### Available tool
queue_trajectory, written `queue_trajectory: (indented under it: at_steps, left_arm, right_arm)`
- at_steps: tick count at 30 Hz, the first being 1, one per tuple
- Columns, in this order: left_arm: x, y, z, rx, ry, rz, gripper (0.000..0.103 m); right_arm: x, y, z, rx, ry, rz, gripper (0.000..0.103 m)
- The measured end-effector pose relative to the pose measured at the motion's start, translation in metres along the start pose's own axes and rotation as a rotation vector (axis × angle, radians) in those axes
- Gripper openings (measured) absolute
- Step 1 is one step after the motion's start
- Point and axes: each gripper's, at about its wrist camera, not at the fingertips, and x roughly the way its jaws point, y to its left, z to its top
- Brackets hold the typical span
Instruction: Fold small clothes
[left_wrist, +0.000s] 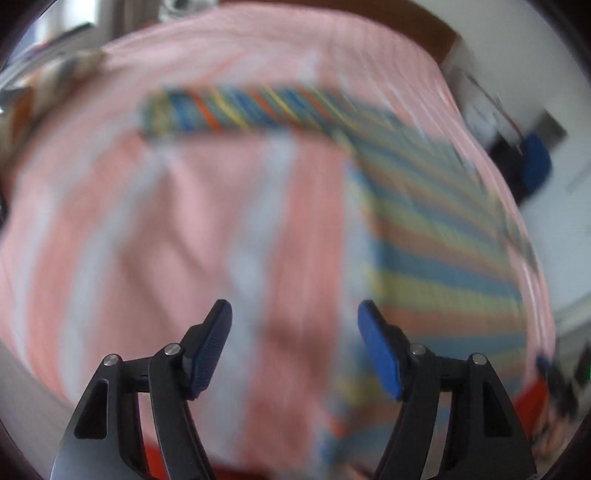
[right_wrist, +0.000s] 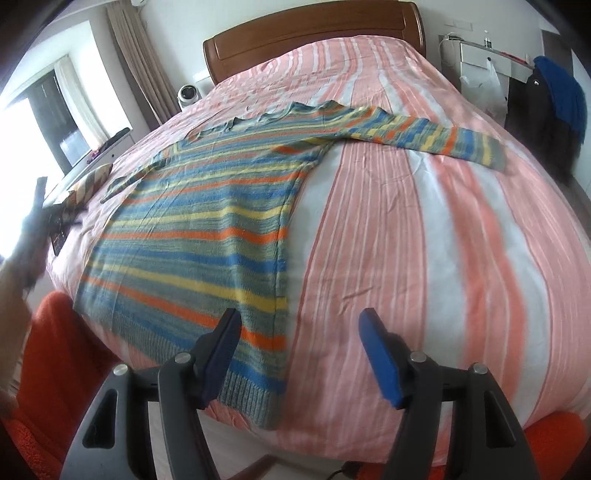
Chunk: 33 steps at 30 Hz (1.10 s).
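Sweater (right_wrist: 192, 236), knit in blue, yellow, orange and grey-green bands, lies flat on the bed (right_wrist: 424, 258), its ribbed hem at the near edge and its neck toward the far headboard (right_wrist: 314, 40). The right gripper (right_wrist: 299, 354) hovers over the hem's near right corner, fingers apart and clamped on nothing; the corner sits just beside the left pad (right_wrist: 221, 354), not between the two. The left gripper (left_wrist: 295, 347) shows in a heavily blurred view above the bedspread, fingers likewise apart and empty, with the sweater (left_wrist: 424, 229) off to its right.

One sleeve (right_wrist: 424, 136) stretches far right across the pink-and-white striped cover; the other (right_wrist: 136, 173) looks tucked along the left side, though I cannot tell how neatly.

Risks from here: the knit is loose and stretchy, so a pinch at the hem could pick up only the top layer and drag the body askew. The cover is thin and wrinkled and could be caught along with it. With the left view this smeared, its aim on an edge is uncertain.
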Motion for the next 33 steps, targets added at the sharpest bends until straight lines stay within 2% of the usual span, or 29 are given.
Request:
queue_trajectory:
  at_steps: [3, 5, 8, 15, 18, 19, 20, 21, 22, 23, 27, 30, 33]
  left_arm:
    - [0.012, -0.03, -0.044, 0.011, 0.07, -0.035, 0.073]
    - [0.014, -0.044, -0.059, 0.039, 0.055, -0.013, 0.074]
    - [0.016, -0.055, -0.063, 0.091, 0.024, 0.049, 0.077]
    - [0.022, -0.049, -0.057, 0.056, 0.032, 0.048, 0.079]
    - [0.024, -0.056, -0.065, 0.084, 0.043, 0.075, 0.077]
    - [0.025, -0.057, -0.068, 0.092, 0.05, 0.087, 0.071]
    - [0.026, -0.058, -0.071, 0.098, 0.063, 0.106, 0.066]
    - [0.028, -0.057, -0.071, 0.097, 0.073, 0.116, 0.05]
    - [0.028, -0.055, -0.07, 0.092, 0.08, 0.119, 0.024]
    - [0.028, -0.052, -0.069, 0.079, 0.093, 0.117, 0.005]
    - [0.015, -0.041, -0.076, 0.059, 0.128, 0.053, 0.004]
    - [0.019, -0.038, -0.079, 0.047, 0.137, 0.052, 0.004]
    - [0.027, -0.041, -0.076, 0.032, 0.142, 0.077, 0.007]
  right_arm:
    - [-0.002, -0.003, -0.001, 0.004, 0.007, 0.002, 0.066]
    - [-0.003, -0.003, -0.005, 0.007, 0.02, 0.012, 0.066]
    - [-0.006, -0.003, -0.007, -0.007, 0.031, 0.011, 0.066]
    - [-0.009, 0.003, -0.017, 0.028, 0.073, 0.105, 0.066]
    - [0.001, 0.014, -0.022, -0.009, 0.12, 0.091, 0.065]
    - [0.005, 0.017, -0.024, -0.018, 0.146, 0.093, 0.065]
    - [0.008, 0.02, -0.026, -0.024, 0.163, 0.101, 0.059]
    - [0.011, 0.023, -0.028, -0.035, 0.179, 0.111, 0.04]
    - [0.015, 0.025, -0.03, -0.045, 0.193, 0.11, 0.028]
    - [0.02, 0.027, -0.03, -0.057, 0.206, 0.098, 0.006]
    - [0.011, 0.024, -0.028, -0.043, 0.214, 0.085, 0.006]
    - [-0.003, 0.02, -0.031, -0.046, 0.217, 0.08, 0.006]
    - [0.011, 0.014, -0.036, -0.007, 0.231, 0.075, 0.006]
